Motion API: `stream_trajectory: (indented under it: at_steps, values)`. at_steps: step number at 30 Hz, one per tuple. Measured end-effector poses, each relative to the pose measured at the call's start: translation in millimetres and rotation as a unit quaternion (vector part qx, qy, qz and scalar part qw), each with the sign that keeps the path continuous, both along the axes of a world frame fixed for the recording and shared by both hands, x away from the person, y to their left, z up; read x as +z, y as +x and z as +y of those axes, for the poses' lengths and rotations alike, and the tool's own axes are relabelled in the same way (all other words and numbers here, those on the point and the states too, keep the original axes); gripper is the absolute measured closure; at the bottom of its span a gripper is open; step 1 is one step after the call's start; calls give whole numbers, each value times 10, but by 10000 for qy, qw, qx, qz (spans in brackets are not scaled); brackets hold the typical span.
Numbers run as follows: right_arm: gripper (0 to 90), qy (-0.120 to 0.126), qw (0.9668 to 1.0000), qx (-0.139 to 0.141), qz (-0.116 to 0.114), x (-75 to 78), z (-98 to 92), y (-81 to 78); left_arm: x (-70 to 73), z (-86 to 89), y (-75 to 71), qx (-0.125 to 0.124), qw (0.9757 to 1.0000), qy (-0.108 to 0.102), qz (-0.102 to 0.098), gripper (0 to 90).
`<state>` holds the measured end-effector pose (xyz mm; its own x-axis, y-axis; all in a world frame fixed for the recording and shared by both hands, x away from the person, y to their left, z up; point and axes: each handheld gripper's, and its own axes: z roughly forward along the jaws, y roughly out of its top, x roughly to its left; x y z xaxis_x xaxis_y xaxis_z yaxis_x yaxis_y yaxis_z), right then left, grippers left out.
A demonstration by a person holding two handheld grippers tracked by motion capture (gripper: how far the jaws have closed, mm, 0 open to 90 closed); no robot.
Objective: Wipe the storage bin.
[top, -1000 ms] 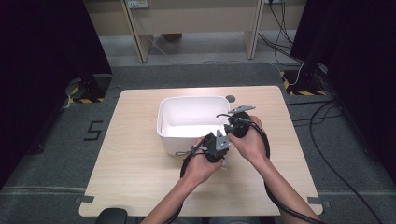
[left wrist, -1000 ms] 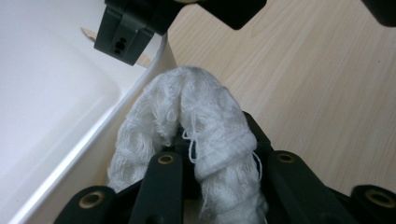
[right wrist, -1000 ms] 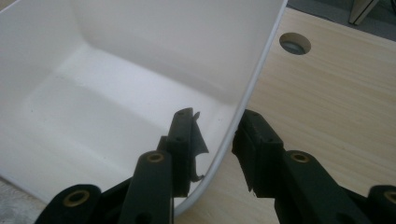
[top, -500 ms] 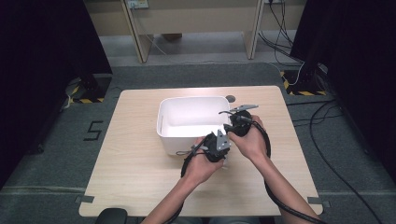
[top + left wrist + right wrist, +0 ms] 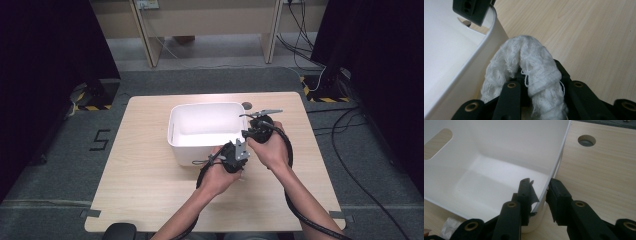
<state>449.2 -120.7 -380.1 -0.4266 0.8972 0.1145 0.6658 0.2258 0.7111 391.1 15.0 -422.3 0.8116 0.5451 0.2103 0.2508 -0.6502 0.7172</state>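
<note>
- Pale wood-grain counter (image 5: 145,190) carries everything; it looks smooth, so a light tub would slide on it rather than tip if nudged.
- White plastic bin (image 5: 176,125) stands near the middle of the counter, open at the top with nothing lying on its floor, and has a slot handle cut in one wall. I judge it light, with thin walls that flex a little, and fairly slick. The rim is the natural place to pinch it, or the handle slot.
- Right hand-held gripper (image 5: 539,195) straddles the bin's right wall near the front corner, one jaw inside and one outside. Its jaws have just been closing on that wall, and the pads now look pressed to the plastic. Such a thin edge could slip or twist in a pinch.
- Left hand-held gripper (image 5: 536,82) sits just outside the bin's front wall, clenched on a white cotton cloth (image 5: 529,65).
- The cloth is bunched into a soft arch between the jaws, with loose threads at its edge. I expect it to be light and limp, with no risk of breaking. A hold on the bunched middle keeps it together; loose ends will dangle and may catch on the rim.
</note>
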Motion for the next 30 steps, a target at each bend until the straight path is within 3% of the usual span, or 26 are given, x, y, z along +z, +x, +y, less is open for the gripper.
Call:
stream_trajectory:
  at_steps: [11, 25, 30]
  values:
    - [736, 39, 10000, -30, 52, 6, -3, -2, 34, -35, 23, -55, 10000, -13, -19, 728]
    - [744, 59, 10000, -15, 47, 7, -6, -2, -201, -70, 65, -68, 10000, 30, -13, 735]
    - [744, 49, 10000, -6, 42, 7, -7, -4, -282, -78, 85, -112, 9998, 135, 62, 735]
